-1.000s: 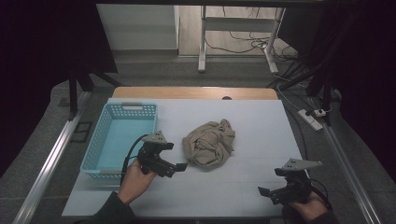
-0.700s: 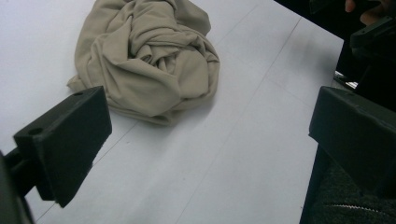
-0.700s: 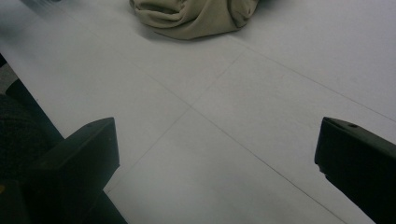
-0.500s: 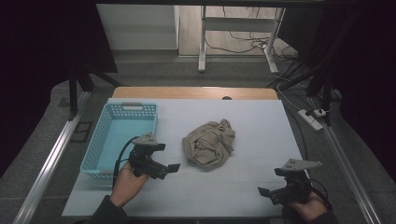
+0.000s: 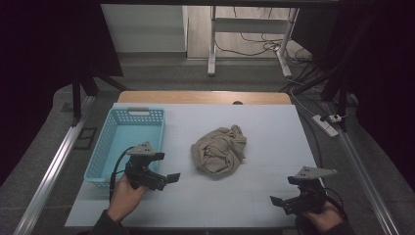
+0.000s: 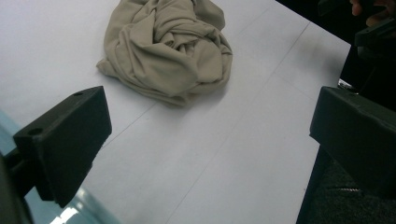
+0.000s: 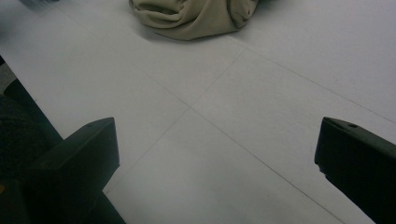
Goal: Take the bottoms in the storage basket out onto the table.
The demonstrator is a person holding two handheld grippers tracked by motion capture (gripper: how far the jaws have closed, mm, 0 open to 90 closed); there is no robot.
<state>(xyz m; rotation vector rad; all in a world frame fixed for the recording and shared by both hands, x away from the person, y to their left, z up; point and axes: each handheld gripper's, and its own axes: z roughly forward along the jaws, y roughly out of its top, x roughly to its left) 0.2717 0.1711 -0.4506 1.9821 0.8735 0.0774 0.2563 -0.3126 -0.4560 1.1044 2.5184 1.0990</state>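
Note:
A crumpled beige cloth (image 5: pixel 219 149) lies in a heap near the middle of the white table (image 5: pixel 264 127). It fills the top of the left gripper view (image 6: pixel 168 46) and the upper edge of the right gripper view (image 7: pixel 191 16). My left gripper (image 5: pixel 169 178) is held just right of the blue basket (image 5: pixel 128 142), open, with nothing between its jaws, pointing toward the cloth. My right gripper (image 5: pixel 276 201) rests low at the table's front right, open and empty, well apart from the cloth.
The blue basket stands at the table's left side with its inside bare. A wooden strip (image 5: pixel 205 97) runs along the far table edge. Metal rails (image 5: pixel 54 171) flank the table. Cables and a power strip (image 5: pixel 329 122) lie on the floor to the right.
My left gripper has drawn back to the left and toward the front, away from the cloth and closer to the basket. The right gripper has stayed in place.

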